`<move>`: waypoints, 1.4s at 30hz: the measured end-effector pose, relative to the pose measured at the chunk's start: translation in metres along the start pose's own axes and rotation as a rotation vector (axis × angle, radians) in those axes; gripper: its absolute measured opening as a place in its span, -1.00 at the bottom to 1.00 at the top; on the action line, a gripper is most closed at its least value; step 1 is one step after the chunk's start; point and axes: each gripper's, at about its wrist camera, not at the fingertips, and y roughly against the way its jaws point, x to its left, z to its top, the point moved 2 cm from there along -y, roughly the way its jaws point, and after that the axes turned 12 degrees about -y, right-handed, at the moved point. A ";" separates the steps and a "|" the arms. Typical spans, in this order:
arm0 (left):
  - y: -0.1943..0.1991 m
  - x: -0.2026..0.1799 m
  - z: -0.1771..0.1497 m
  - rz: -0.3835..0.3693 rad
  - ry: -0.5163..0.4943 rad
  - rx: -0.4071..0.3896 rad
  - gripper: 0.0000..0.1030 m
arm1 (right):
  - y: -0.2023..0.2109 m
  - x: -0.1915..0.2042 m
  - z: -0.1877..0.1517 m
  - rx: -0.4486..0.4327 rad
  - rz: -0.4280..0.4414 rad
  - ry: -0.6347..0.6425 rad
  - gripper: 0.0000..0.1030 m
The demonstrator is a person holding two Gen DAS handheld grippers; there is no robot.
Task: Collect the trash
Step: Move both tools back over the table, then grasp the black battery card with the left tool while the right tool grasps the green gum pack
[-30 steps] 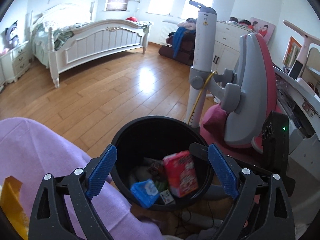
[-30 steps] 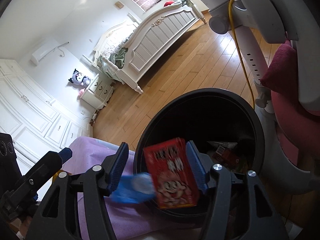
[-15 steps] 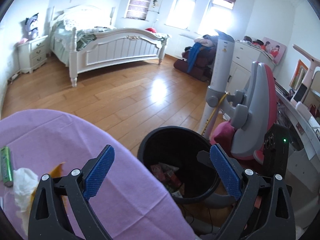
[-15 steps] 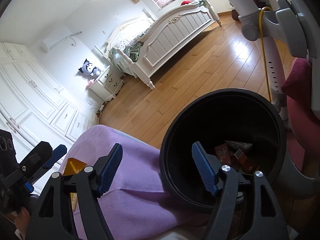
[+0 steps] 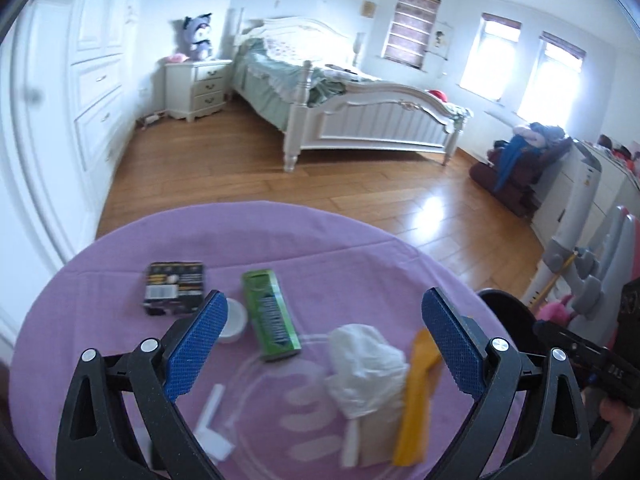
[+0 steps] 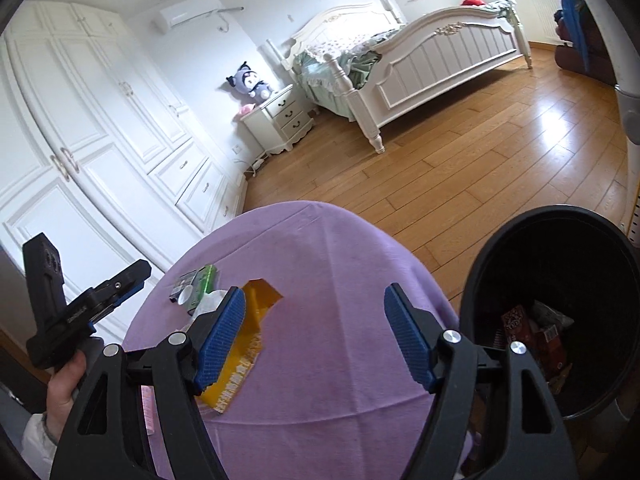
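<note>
Both hand-held grippers are released and carry nothing. From the left wrist view, the left hand-held gripper (image 5: pixel 322 344) hangs over the round table (image 5: pixel 280 240) draped in purple cloth, its blue pads spread wide with only litter below them. Nearest the camera, at about 7 o'clock, lies a small white paper strip (image 5: pixel 212 404). At about 5 o'clock a crumpled white plastic bag (image 5: pixel 366 368) rests touching a yellow wrapper (image 5: pixel 418 392) on its 3 o'clock side. Farther off, toward 12 o'clock, a green pack (image 5: pixel 270 314) lies flat, with a small white lid (image 5: pixel 234 320) just beside it at 9 o'clock, partly hidden by the left pad. Beyond these, at 11 o'clock, sits a black box (image 5: pixel 174 288).

From the right wrist view, the right hand-held gripper (image 6: pixel 316 338) is likewise spread wide over bare purple cloth, the yellow wrapper (image 6: pixel 252 320) passing behind its left pad. At 3 o'clock the black trash bin (image 6: pixel 516 240) stands off the table's edge, red snack packets (image 6: pixel 528 332) lying inside. At 9 o'clock a person's hand (image 6: pixel 64 380) holds the other gripper.

Past the table stretch a wooden floor (image 5: pixel 360 192), a white bed (image 5: pixel 340 108) and a nightstand (image 5: pixel 198 88) with a purple plush toy (image 5: pixel 196 38).
</note>
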 end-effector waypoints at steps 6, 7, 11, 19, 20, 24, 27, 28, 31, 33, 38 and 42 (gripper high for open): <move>-0.021 0.068 -0.005 0.127 0.026 0.096 0.85 | -0.037 0.056 -0.010 0.111 0.024 0.143 0.11; -0.027 0.076 -0.004 0.135 0.027 0.113 0.79 | -0.044 0.068 -0.012 0.128 0.018 0.181 0.06; -0.060 0.099 0.000 0.135 0.011 0.191 0.68 | -0.071 0.106 -0.017 0.196 0.004 0.284 -0.08; -0.094 0.120 -0.002 0.135 -0.024 0.292 0.48 | -0.134 0.147 -0.024 0.314 -0.111 0.396 -0.08; -0.093 0.121 -0.003 0.143 -0.041 0.292 0.44 | -0.142 0.149 -0.025 0.332 -0.128 0.408 -0.08; -0.089 0.134 -0.003 0.126 -0.040 0.272 0.17 | -0.172 0.157 -0.039 0.404 -0.193 0.459 -0.08; -0.086 0.143 -0.008 0.098 -0.029 0.251 0.16 | -0.189 0.158 -0.046 0.441 -0.233 0.486 -0.08; -0.085 0.144 -0.010 0.092 -0.035 0.243 0.17 | -0.192 0.160 -0.047 0.438 -0.244 0.502 -0.08; -0.079 0.151 -0.017 0.072 -0.012 0.219 0.16 | -0.195 0.167 -0.048 0.418 -0.268 0.539 -0.11; -0.074 0.157 -0.022 0.064 0.014 0.207 0.16 | -0.199 0.169 -0.047 0.426 -0.273 0.536 -0.21; -0.053 0.156 -0.030 0.057 0.034 0.163 0.16 | -0.217 0.169 -0.039 0.445 -0.273 0.466 -0.22; -0.032 0.146 -0.036 0.045 0.038 0.128 0.16 | -0.231 0.173 -0.040 0.436 -0.322 0.511 -0.32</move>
